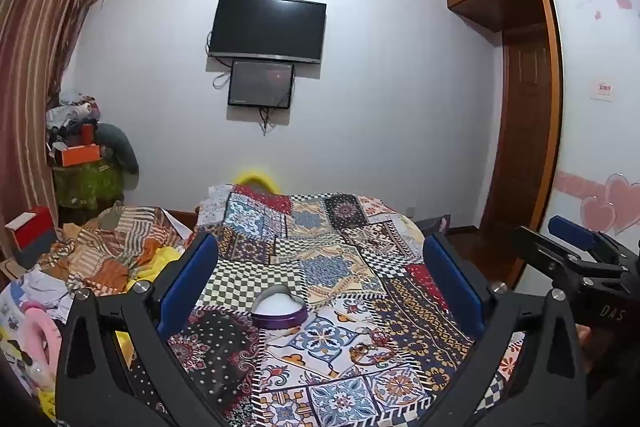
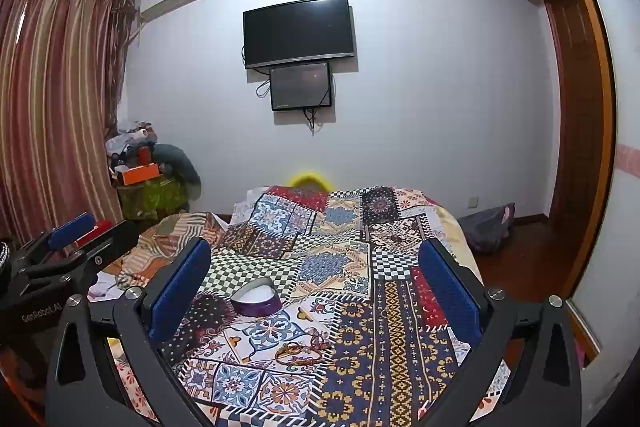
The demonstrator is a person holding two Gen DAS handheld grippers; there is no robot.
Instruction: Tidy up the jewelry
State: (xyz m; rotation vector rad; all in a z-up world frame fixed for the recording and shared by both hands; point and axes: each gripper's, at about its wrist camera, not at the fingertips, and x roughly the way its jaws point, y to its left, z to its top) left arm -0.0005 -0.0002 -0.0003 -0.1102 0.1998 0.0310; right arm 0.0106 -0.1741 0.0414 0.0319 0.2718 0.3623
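A heart-shaped purple box [image 1: 279, 311] with a white lining stands open on the patterned bedspread; it also shows in the right wrist view [image 2: 256, 299]. Braided bracelets [image 2: 298, 350] lie on the bedspread in front of the box; they also show in the left wrist view [image 1: 370, 349]. My left gripper [image 1: 320, 279] is open and empty above the bed, box between its fingers in view. My right gripper [image 2: 316, 285] is open and empty, beside the left gripper. Each gripper shows at the edge of the other's view.
The patchwork bedspread [image 2: 384, 307] covers the bed. Crumpled cloth and clothes [image 1: 108, 255] lie at the left. A TV [image 1: 267, 29] hangs on the far wall. A wooden wardrobe [image 1: 528, 107] and a door stand at the right. Boxes [image 1: 80, 153] pile in the left corner.
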